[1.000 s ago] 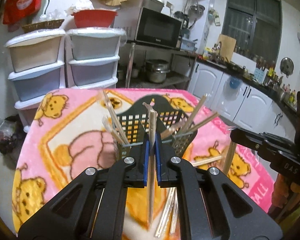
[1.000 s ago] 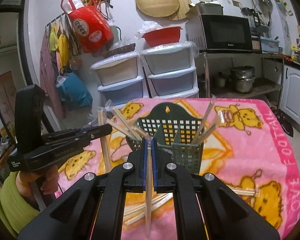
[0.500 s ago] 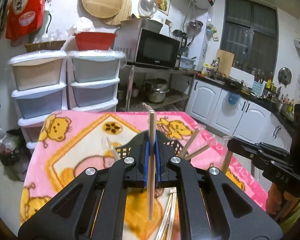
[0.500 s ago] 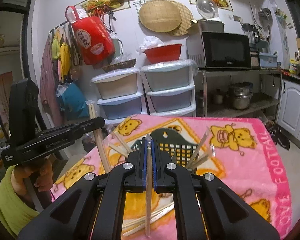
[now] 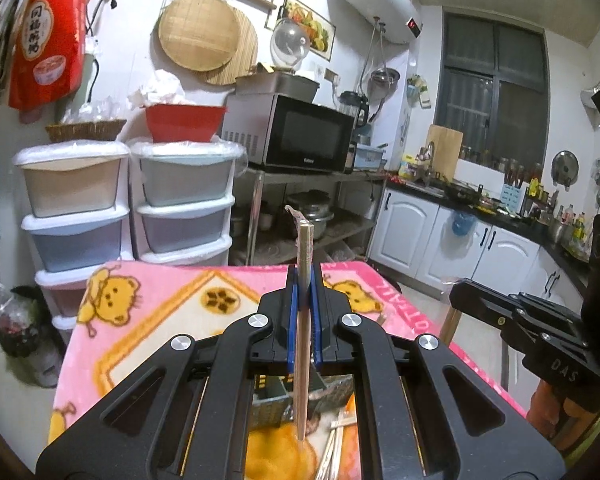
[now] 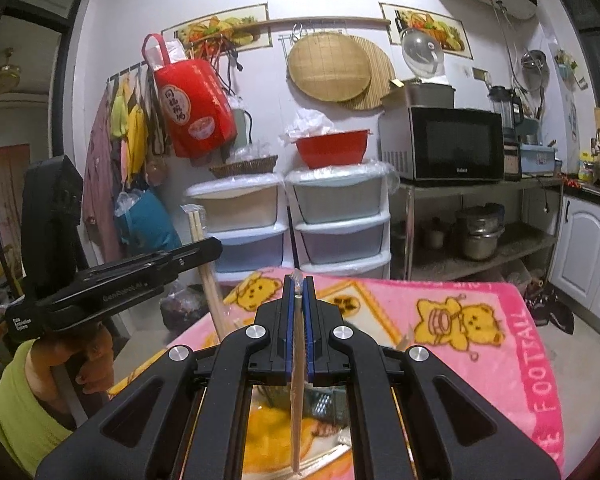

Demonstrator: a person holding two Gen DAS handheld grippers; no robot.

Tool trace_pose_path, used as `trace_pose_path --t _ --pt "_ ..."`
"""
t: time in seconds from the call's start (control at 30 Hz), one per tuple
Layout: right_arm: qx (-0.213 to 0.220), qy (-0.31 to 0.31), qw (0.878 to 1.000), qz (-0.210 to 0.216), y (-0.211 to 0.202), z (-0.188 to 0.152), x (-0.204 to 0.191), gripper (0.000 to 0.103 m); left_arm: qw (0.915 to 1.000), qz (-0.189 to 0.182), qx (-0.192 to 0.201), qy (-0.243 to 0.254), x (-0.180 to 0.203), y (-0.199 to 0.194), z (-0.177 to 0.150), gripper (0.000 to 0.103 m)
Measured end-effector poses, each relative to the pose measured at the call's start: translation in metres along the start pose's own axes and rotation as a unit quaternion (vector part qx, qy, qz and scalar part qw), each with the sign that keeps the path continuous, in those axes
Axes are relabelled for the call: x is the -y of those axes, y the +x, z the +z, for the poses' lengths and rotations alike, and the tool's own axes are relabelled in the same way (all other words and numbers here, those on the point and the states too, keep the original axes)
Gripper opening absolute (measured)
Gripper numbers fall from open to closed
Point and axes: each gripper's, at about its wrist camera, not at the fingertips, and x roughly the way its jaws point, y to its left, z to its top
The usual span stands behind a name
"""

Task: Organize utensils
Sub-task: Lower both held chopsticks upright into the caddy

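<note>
1. One wrapped chopstick [image 5: 305, 312] is gripped upright by the closed left claw [image 5: 305, 280], its jaws pressed on the stick's middle.
2. A second chopstick [image 6: 298, 364] is clamped the same way by the closed right claw [image 6: 298, 292].
3. Both claws are held above the worktop [image 6: 480, 300], which is covered by a pink bear-print blanket.
4. The step in hand is judged to be the carrying of the two sticks toward the dark slotted holder [image 5: 270, 396], of which only a part is seen beneath the left claw.
5. For the next move, each stick would need to be lined up over a compartment of the holder, lowered tip first, and then released.
6. Counted: two claws, two held chopsticks, one holder.
7. A few loose chopsticks [image 5: 334, 440] are seen lying on the blanket beside the holder; their exact number cannot be told.
</note>
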Motion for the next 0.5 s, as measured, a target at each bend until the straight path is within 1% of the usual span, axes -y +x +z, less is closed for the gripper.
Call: trace_pose_path --t 0.13,0.5 --pt "0.012 -0.005 1.0 -0.005 0.0 0.009 -0.003 0.004 0.9999 0.002 0.012 0.002 0.002 -0.001 0.008 0.003" --pt "0.044 -0.024 0.998 -0.022 0.001 0.036 -0.007 0.004 0.9997 -0.005 0.022 0.0 0.005 0.009 0.029 0.003"
